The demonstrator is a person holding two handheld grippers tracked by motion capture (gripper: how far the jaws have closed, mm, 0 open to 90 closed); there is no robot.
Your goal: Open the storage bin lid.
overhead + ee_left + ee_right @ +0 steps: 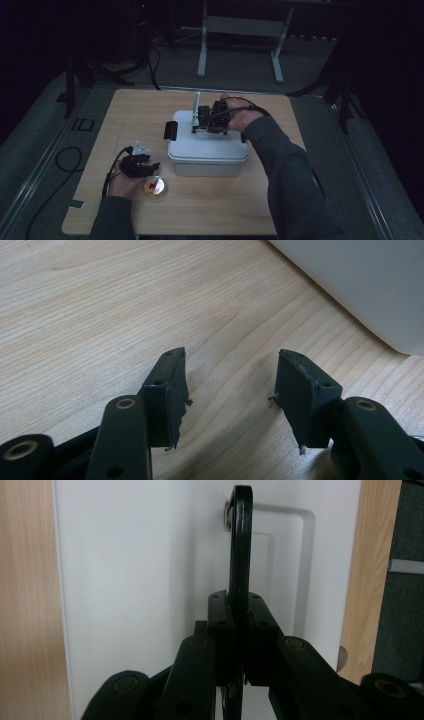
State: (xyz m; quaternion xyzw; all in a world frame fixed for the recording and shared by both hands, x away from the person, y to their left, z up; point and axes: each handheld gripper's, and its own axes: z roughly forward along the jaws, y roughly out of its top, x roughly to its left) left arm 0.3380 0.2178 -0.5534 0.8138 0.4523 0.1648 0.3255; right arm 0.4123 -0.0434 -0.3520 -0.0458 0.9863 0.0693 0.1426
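Note:
A white plastic box (pixel 207 152) with a lid (pixel 140 580) stands in the middle of the wooden table (pixel 130 107). My right gripper (pixel 204 121) reaches over the lid from the right. In the right gripper view its jaws (pixel 239 615) are shut on the thin black handle (pixel 241 545), which stands up on edge from a recess in the lid. My left gripper (pixel 145 166) rests low on the table at the box's front left. Its jaws (pixel 231 385) are open over bare wood with nothing between them, and the box's corner (pixel 370 285) lies just ahead.
A small round dish (pixel 155 186) with a red piece in it sits by my left hand near the table's front edge. A black latch (pixel 171 130) sticks out from the box's left side. A white frame (pixel 240 30) stands on the floor beyond the table.

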